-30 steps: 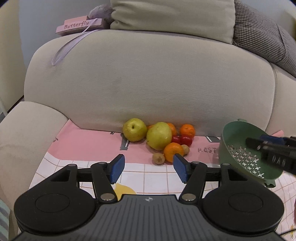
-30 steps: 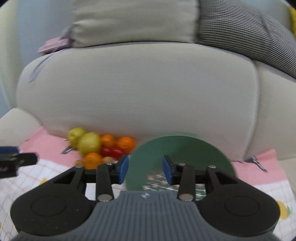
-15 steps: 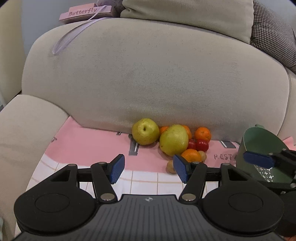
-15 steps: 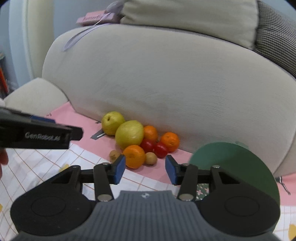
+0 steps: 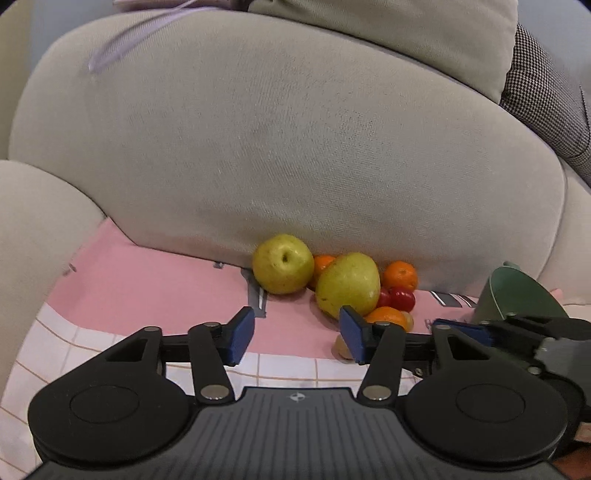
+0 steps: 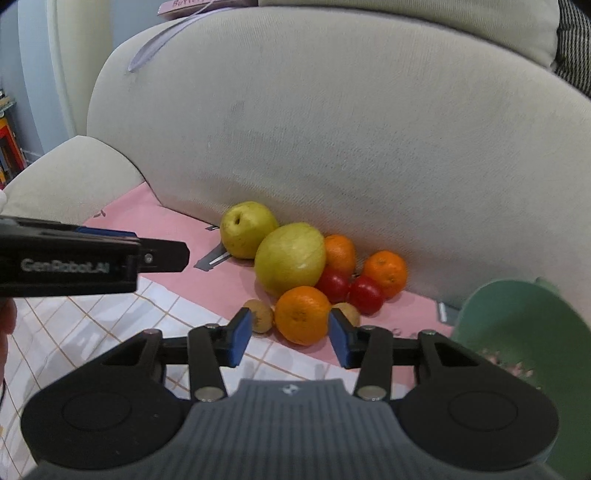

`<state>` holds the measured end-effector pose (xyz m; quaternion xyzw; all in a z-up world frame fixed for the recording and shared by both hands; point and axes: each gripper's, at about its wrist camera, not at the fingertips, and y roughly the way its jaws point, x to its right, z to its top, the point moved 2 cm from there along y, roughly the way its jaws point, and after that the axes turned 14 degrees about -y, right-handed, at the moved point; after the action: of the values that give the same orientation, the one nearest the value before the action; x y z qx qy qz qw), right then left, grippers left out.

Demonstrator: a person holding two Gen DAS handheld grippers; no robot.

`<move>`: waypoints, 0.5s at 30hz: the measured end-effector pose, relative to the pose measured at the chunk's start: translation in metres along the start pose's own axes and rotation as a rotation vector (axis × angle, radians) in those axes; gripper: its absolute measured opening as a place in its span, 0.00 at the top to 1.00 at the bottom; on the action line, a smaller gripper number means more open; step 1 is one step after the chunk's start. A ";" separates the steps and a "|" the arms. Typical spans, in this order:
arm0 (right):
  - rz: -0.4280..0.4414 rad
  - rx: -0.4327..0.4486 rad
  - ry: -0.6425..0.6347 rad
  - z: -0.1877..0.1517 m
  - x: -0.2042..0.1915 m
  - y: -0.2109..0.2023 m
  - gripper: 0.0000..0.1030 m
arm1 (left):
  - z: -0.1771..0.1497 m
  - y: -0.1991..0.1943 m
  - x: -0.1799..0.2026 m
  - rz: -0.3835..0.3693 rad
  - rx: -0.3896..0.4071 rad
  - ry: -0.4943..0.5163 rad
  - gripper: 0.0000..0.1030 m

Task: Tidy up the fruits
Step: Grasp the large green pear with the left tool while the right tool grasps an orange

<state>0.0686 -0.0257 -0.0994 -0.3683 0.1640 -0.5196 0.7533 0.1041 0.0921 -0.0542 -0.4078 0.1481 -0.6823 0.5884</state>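
A pile of fruit lies against the sofa back on a pink mat: two yellow-green pears [image 5: 283, 263] [image 6: 290, 257], several oranges [image 6: 303, 315], two red tomatoes [image 6: 365, 294] and small brown fruits [image 6: 259, 315]. A green colander [image 6: 517, 325] stands to the right, also in the left wrist view [image 5: 517, 295]. My left gripper [image 5: 297, 338] is open and empty, short of the pile. My right gripper [image 6: 290, 338] is open, with the front orange just beyond its fingertips.
The beige sofa back [image 5: 295, 147] rises right behind the fruit, with an armrest [image 5: 33, 221] on the left. Cushions [image 5: 406, 29] sit on top. A pink and white checked mat [image 6: 74, 332] covers the seat. The left gripper's side [image 6: 74, 262] crosses the right wrist view.
Both grippers have moved forward toward the fruit pile, which looks larger. The right gripper has swung left from the colander to face the front orange. Both jaws stayed open.
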 end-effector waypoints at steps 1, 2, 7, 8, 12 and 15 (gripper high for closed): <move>0.005 0.000 -0.001 -0.001 -0.001 0.004 0.64 | -0.001 0.002 -0.001 -0.009 -0.015 -0.005 0.47; 0.006 0.001 -0.004 -0.002 -0.001 0.007 0.64 | -0.001 0.004 -0.002 -0.025 -0.030 -0.013 0.51; -0.012 0.001 0.034 -0.011 0.008 0.020 0.66 | -0.009 0.019 0.004 -0.066 -0.062 0.026 0.54; -0.010 0.007 0.051 -0.011 0.009 0.022 0.67 | -0.010 0.022 0.006 -0.064 -0.067 0.031 0.54; -0.019 0.028 0.106 -0.013 0.017 0.030 0.67 | -0.010 0.034 0.009 -0.093 -0.099 0.018 0.54; -0.010 0.045 0.130 -0.014 0.021 0.034 0.62 | -0.010 0.041 0.011 -0.095 -0.102 0.008 0.54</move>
<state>0.0903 -0.0435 -0.1305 -0.3173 0.1989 -0.5499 0.7465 0.1254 0.0688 -0.0841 -0.4412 0.1656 -0.7027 0.5330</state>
